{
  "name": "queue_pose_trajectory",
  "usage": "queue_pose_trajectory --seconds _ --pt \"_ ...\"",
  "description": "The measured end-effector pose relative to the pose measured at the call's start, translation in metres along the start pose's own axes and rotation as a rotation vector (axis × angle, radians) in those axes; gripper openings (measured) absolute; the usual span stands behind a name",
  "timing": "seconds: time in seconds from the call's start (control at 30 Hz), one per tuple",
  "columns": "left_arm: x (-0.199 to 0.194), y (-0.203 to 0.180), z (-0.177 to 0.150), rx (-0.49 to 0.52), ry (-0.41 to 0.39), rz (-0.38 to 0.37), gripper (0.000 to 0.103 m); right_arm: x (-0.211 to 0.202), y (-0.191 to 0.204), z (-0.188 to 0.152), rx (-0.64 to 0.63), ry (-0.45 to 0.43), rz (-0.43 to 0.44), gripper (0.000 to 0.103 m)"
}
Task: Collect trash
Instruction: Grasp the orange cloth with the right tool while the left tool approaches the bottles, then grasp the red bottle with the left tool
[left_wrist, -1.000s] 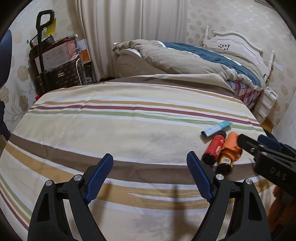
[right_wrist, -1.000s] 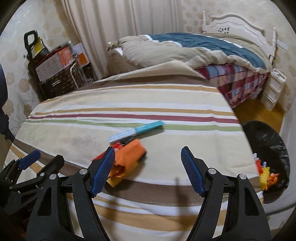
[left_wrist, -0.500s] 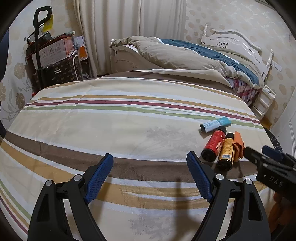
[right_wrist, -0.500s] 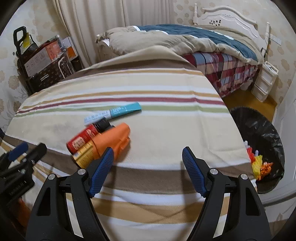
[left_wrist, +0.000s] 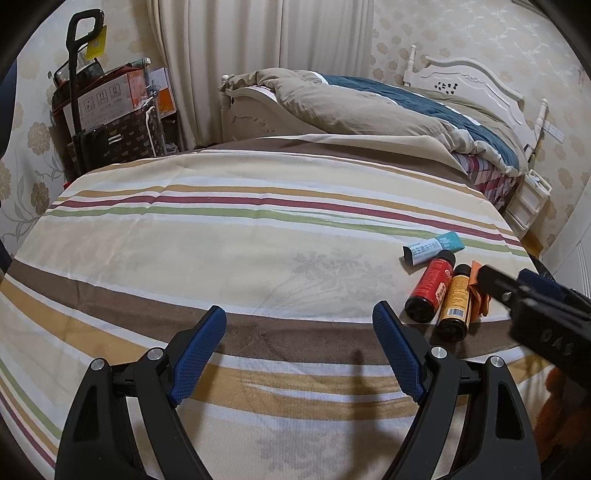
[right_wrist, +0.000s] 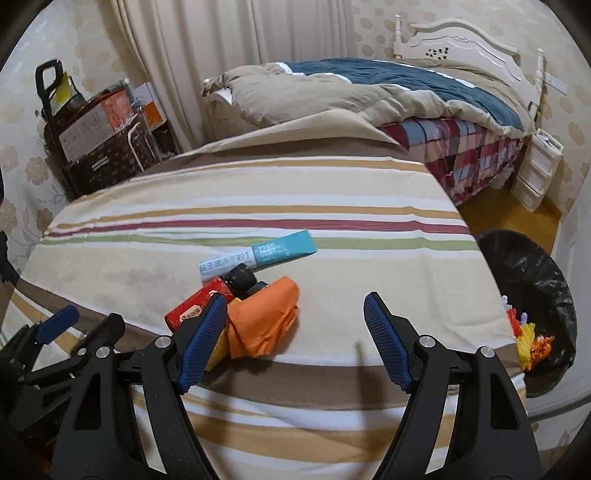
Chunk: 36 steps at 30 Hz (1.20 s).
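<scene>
The blue-and-white tube (right_wrist: 257, 256) is being seen lying flat, pointing toward 2 o'clock, on the striped sheet (right_wrist: 332, 192). Beside it, the red bottle (right_wrist: 199, 306) and orange paper (right_wrist: 262, 321) are being left untouched. The left gripper (left_wrist: 299, 332) and right gripper (right_wrist: 295, 321) are being held wide apart.

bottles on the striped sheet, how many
2, lying side by side: a red bottle beside the blue-white tube, and a yellow bottle against the orange wrapper. More could be hidden under it.

"1200" on the blue-white tube (right_wrist: 258, 256)
</scene>
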<state>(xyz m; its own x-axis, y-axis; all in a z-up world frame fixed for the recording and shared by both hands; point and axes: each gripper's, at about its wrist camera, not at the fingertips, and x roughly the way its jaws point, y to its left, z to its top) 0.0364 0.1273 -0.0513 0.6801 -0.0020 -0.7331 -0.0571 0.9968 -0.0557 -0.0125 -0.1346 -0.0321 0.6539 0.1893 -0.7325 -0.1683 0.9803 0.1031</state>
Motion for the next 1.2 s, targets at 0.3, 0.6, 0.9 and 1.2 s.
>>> queue_pose_trajectory --seconds 0.3,0.6,0.9,1.2 --pt "0.003 -0.002 0.001 0.002 0.000 -0.003 0.081 0.005 -0.019 -0.013 0.018 0.043 -0.053 0.075" --pt "0.005 -0.006 0.002 0.008 -0.001 -0.003 0.081 0.000 -0.026 -0.013 0.030 0.043 -0.055 0.075" --pt "0.005 -0.009 0.005 0.029 -0.004 -0.005 0.081 0.019 -0.015 -0.005 -0.014 0.066 -0.049 0.057" --pt "0.010 -0.027 0.010 0.064 0.002 -0.048 0.081 0.016 -0.018 -0.009 -0.035 0.049 -0.052 0.034"
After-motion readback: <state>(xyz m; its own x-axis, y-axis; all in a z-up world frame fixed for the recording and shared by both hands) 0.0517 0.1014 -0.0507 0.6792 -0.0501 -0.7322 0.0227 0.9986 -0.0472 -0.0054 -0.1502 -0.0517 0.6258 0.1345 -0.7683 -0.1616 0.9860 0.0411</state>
